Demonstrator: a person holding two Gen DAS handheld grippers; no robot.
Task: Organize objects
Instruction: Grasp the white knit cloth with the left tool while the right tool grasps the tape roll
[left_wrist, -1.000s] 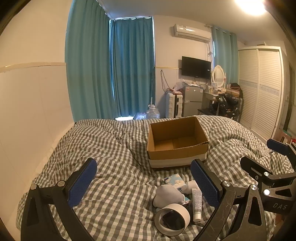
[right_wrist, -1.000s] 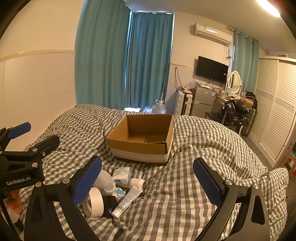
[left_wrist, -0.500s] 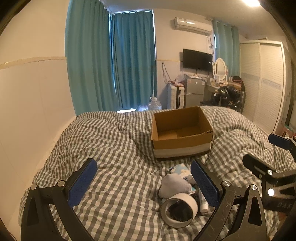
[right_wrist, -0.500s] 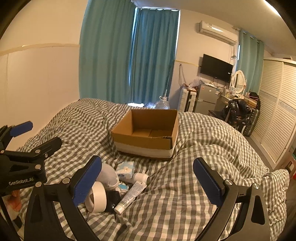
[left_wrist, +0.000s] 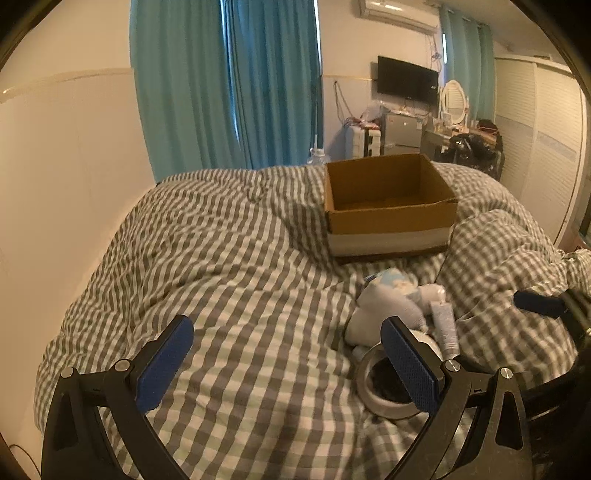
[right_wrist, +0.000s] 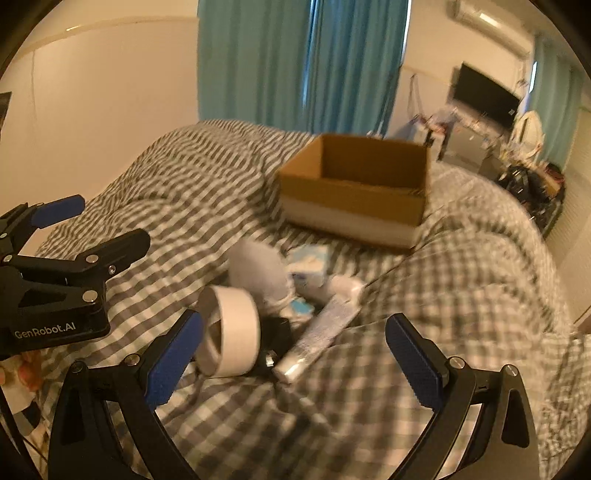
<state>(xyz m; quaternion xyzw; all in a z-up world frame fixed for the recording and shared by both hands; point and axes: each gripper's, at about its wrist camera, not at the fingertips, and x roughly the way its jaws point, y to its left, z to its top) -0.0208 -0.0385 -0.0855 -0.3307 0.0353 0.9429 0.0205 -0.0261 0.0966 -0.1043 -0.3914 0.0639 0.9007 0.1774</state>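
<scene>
An open, empty cardboard box (left_wrist: 388, 206) (right_wrist: 354, 192) sits on the checked bed cover. In front of it lies a small pile: a white tape roll (right_wrist: 231, 332) (left_wrist: 388, 384), a grey-white soft bundle (left_wrist: 384, 314) (right_wrist: 258, 269), a white tube (right_wrist: 319, 338) (left_wrist: 445, 325), a light-blue tissue pack (right_wrist: 308, 260) (left_wrist: 391, 277) and a small white bottle (right_wrist: 341, 286). My left gripper (left_wrist: 288, 362) is open and empty, left of the pile. My right gripper (right_wrist: 295, 354) is open and empty, just above the tape roll and tube.
The checked duvet (left_wrist: 221, 266) is rumpled, with a raised fold right of the pile (right_wrist: 461, 266). A cream wall (left_wrist: 66, 184) runs along the bed's left side. Teal curtains, a TV and a cluttered desk stand beyond the bed.
Both grippers have moved forward and down toward the pile. The right wrist view has tilted and closed in on the tape roll and tube. Both grippers stay open.
</scene>
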